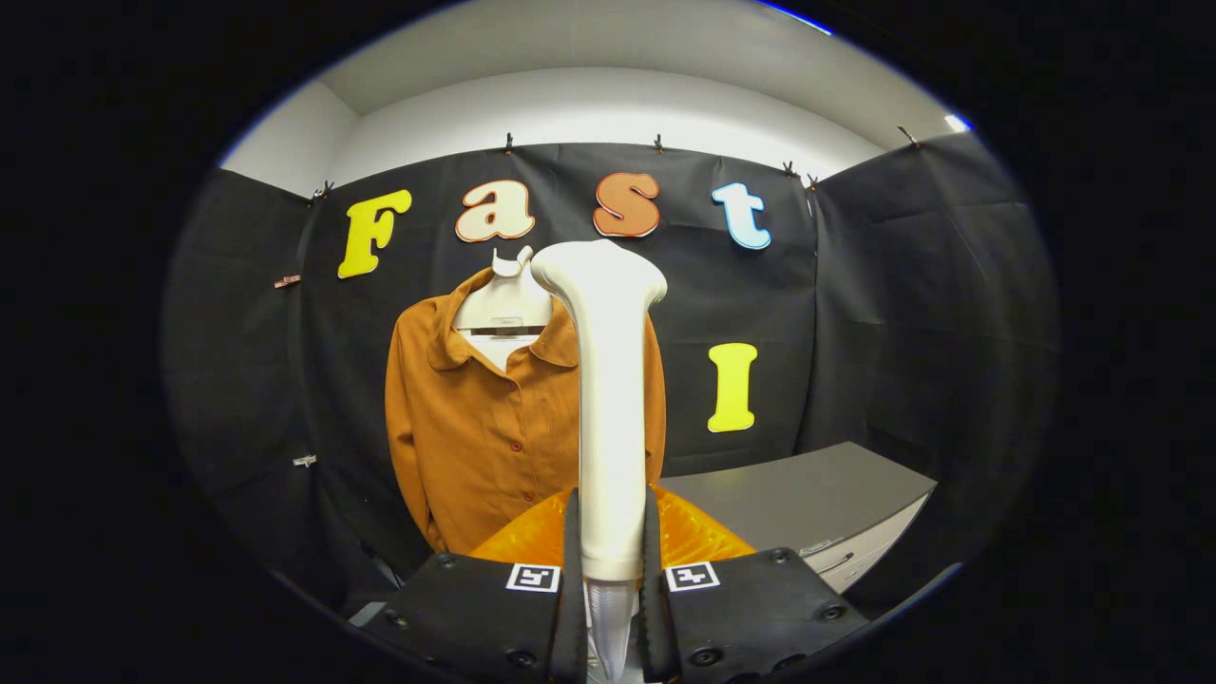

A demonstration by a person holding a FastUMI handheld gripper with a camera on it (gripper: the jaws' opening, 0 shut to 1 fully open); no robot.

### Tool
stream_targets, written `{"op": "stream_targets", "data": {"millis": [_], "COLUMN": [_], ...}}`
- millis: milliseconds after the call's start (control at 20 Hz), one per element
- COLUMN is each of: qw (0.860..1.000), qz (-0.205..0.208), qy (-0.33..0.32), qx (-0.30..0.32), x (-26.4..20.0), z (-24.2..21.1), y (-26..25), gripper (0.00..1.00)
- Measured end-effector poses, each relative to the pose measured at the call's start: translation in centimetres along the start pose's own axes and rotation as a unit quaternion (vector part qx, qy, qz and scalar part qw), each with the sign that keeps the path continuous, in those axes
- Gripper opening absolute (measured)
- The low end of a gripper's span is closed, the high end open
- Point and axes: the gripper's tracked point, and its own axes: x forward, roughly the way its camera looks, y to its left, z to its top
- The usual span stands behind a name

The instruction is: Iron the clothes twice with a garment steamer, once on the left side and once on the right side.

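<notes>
At the bottom centre of the frame the gripper (609,570) was clamped on the garment steamer (606,399), both fingers pressing against the lower end of its handle from either side. A clear tapered piece showed below the handle, between the fingers. The steamer stood upright in the grip, its long axis running straight up through the middle of the frame, and its flared head sat at the top, roughly level with the collar of the shirt (480,427) beyond it. Which way the steam face pointed could not be made out from this side; it probably faced away from the camera, toward the cloth.

The shirt, a rust-orange button-front, hung on a pale hanger (503,304) against the booth's black wall, ahead of the fingers and slightly left of centre in the frame. Its long axis was vertical too, parallel with the steamer. The steamer's body covered the shirt's right-of-frame portion, while the placket and the left-of-frame sleeve lay open to view. The steamer appeared to be well short of the fabric, so a pass would call for moving forward, then travelling along the shirt's length.

A grey tabletop (807,494) sat at lower right, beside the shirt.
</notes>
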Motion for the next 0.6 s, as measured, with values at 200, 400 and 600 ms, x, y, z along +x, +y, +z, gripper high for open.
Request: {"op": "stream_targets", "data": {"millis": [200, 400, 600], "qw": [1.0, 0.999, 0.999], "qz": [-0.004, -0.02, -0.026], "qy": [0.002, 0.005, -0.001], "qx": [-0.012, -0.033, -0.043], "x": [2.2, 5.3, 8.5], "z": [-2.0, -4.3, -5.8], "y": [1.7, 2.2, 2.5], "gripper": [0.26, 0.26, 0.26]}}
